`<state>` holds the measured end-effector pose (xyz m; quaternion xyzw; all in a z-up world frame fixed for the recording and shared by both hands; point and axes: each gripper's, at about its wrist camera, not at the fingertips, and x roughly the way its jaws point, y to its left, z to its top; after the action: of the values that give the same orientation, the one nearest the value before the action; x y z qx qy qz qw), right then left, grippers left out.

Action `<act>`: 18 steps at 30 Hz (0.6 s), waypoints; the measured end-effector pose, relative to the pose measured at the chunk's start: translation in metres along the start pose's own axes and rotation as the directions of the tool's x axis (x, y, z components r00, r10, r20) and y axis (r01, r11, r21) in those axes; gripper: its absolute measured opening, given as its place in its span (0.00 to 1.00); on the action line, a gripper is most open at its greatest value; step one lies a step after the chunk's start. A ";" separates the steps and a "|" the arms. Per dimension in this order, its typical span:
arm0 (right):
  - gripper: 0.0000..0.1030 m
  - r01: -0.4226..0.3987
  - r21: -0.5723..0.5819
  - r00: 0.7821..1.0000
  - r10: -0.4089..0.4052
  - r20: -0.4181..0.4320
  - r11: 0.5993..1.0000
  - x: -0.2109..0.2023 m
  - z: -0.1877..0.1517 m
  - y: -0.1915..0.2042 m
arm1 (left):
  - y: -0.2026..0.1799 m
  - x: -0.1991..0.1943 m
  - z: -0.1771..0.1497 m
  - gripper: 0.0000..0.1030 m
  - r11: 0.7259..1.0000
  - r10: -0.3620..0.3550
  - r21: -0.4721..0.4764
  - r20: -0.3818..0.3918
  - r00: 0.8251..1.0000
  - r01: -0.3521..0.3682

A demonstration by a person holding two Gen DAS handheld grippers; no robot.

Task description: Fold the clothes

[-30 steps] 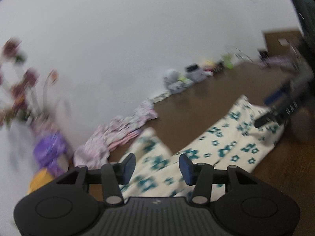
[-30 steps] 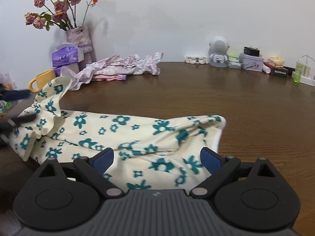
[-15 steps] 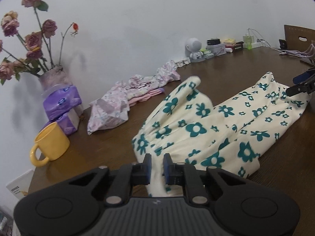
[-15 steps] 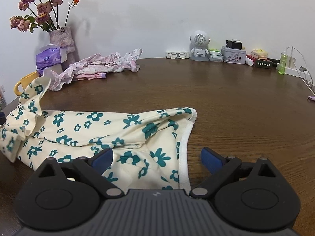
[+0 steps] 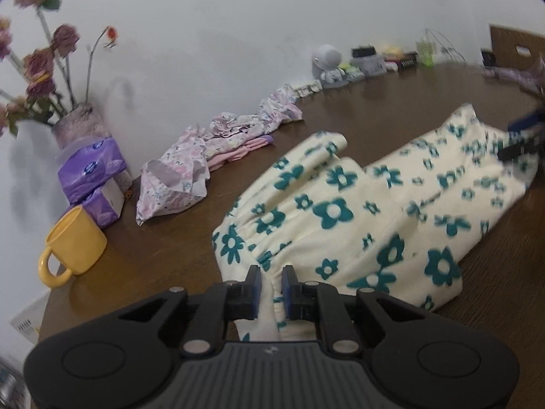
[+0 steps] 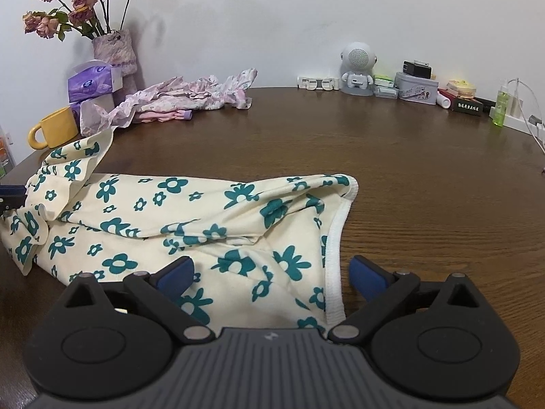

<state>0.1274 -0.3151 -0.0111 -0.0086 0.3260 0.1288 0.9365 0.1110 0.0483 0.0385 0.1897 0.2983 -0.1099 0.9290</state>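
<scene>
A cream garment with teal flowers (image 5: 357, 211) lies stretched across the brown table (image 6: 408, 156). My left gripper (image 5: 271, 288) is shut on its near edge, with cloth bunched between the blue pads. In the right wrist view the same garment (image 6: 190, 218) spreads leftward, its white-trimmed hem (image 6: 335, 238) running between my fingers. My right gripper (image 6: 270, 271) is open and hovers over that end, blue pads either side of the cloth. The left gripper's tip (image 6: 12, 196) peeks in at the far left edge there.
A crumpled pink floral garment (image 6: 190, 97) lies by the wall. A yellow mug (image 5: 73, 242), purple tissue packs (image 5: 90, 170) and a vase of dried roses (image 6: 114, 47) crowd the left corner. A white robot-shaped speaker (image 6: 357, 68), tins and a green bottle (image 6: 500, 105) line the back.
My left gripper went from open to shut on the garment's edge and drew it closer. The right gripper stayed open and shifted along the hem end.
</scene>
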 end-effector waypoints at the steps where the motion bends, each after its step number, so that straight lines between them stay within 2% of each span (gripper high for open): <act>1: 0.97 -0.001 0.001 1.000 0.001 -0.001 1.000 0.000 0.000 0.000 | 0.005 0.003 0.002 0.17 1.000 -0.013 -0.017 -0.002 1.000 0.013; 2: 0.97 -0.001 0.001 1.000 0.001 -0.002 1.000 0.000 0.000 0.000 | 0.009 0.005 0.004 0.24 0.999 -0.026 -0.034 -0.003 1.000 0.026; 3: 0.97 -0.001 0.000 1.000 0.001 -0.003 1.000 0.001 0.000 0.000 | 0.014 0.008 0.006 0.26 0.998 -0.039 -0.051 -0.004 0.999 0.039; 6: 0.98 0.002 -0.006 1.000 -0.002 -0.010 1.000 0.002 -0.001 0.001 | 0.028 0.016 0.012 0.25 0.992 -0.078 -0.102 -0.007 0.997 0.077; 7: 0.98 0.003 -0.008 1.000 -0.003 -0.012 1.000 0.003 -0.001 0.002 | 0.033 0.018 0.014 0.23 0.989 -0.092 -0.119 -0.007 0.996 0.090; 9: 0.99 0.006 -0.012 1.000 -0.006 -0.016 1.000 0.004 -0.001 0.002 | 0.042 0.024 0.018 0.09 0.982 -0.118 -0.152 -0.007 0.993 0.115; 10: 0.99 0.008 -0.013 1.000 -0.008 -0.016 1.000 0.004 -0.001 0.003 | 0.047 0.026 0.021 0.08 0.977 -0.131 -0.169 -0.007 0.991 0.128; 14: 0.99 0.013 -0.010 1.000 -0.013 -0.024 1.000 0.005 -0.001 0.003 | 0.063 0.037 0.028 0.08 0.957 -0.180 -0.233 -0.005 0.984 0.174; 18: 0.99 0.020 -0.020 0.999 -0.021 -0.030 1.000 0.006 -0.001 0.005 | 0.057 0.053 0.019 0.08 0.954 -0.187 -0.244 -0.019 0.982 0.177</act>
<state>0.1303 -0.3090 -0.0155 -0.0232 0.3386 0.1223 0.9327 0.1815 0.0871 0.0377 0.0497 0.3451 -0.1540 0.9245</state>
